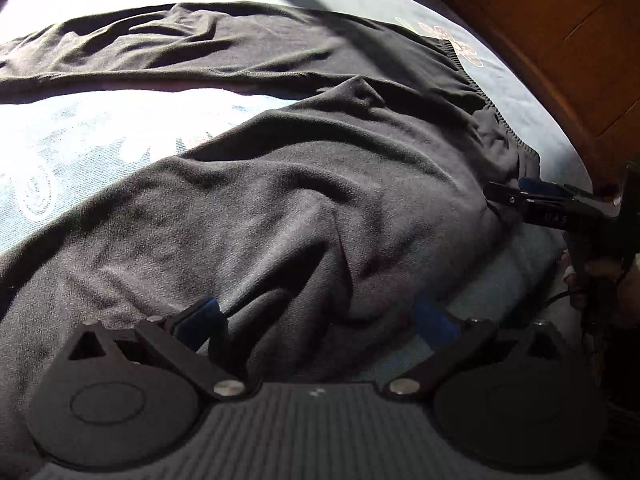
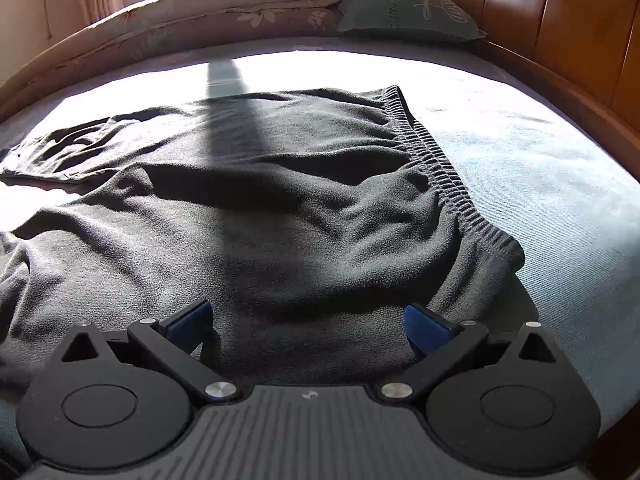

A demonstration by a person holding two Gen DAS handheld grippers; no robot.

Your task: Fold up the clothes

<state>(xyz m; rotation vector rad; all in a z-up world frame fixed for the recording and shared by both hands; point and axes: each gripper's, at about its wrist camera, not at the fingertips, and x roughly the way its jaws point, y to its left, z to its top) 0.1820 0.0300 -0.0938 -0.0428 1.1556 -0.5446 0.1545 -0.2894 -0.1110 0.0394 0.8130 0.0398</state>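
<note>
The left gripper (image 1: 320, 320) gapes wide, its jaws low over rumpled dark trousers (image 1: 280, 200) (spread on a pale blue bedsheet (image 1: 100, 128)). The right gripper (image 2: 308, 320) gapes likewise, the ribbed waistband (image 2: 440, 168) ahead to its right.

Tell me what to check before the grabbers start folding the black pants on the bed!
1. Left gripper open: ok, its fingers are spread over the near edge of the black pants.
2. Right gripper open: ok, it sits by the ribbed waistband.
3. Any cloth pinched yet: not ok, neither gripper has closed on fabric.
4. Pants lying flat: not ok, wrinkles run across them.
5. Legs apart, ready to fold over: ok, blue bedsheet shows between them.
6. Far leg ends neat: cannot tell, they run out of view.
</note>
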